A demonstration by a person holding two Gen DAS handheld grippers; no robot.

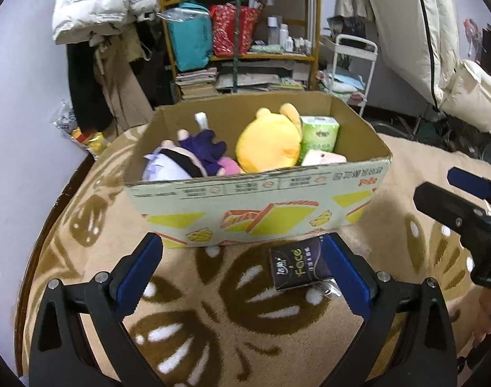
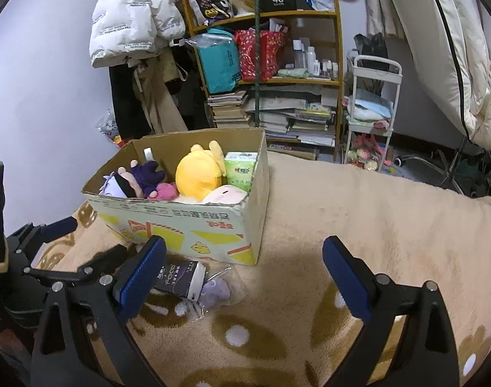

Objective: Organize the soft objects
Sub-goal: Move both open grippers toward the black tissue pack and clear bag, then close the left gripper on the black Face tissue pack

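A cardboard box (image 1: 255, 206) stands on the beige blanket and holds a yellow plush (image 1: 269, 146), a purple doll (image 1: 197, 156), a green tissue pack (image 1: 319, 137) and a pink plush (image 1: 322, 158). A dark "Face" tissue pack (image 1: 297, 264) lies on the blanket in front of the box, just inside my left gripper's right finger. My left gripper (image 1: 242, 271) is open and empty. My right gripper (image 2: 245, 274) is open and empty; the dark pack (image 2: 177, 277) and a small purple plush in a clear bag (image 2: 213, 290) lie by its left finger. The box (image 2: 187, 225) stands behind.
A cluttered shelf (image 2: 264, 80) with books and bags stands behind the box. A white trolley (image 2: 371, 109) is to its right. Coats hang at left (image 2: 132, 16). The beige blanket (image 2: 358, 200) stretches to the right.
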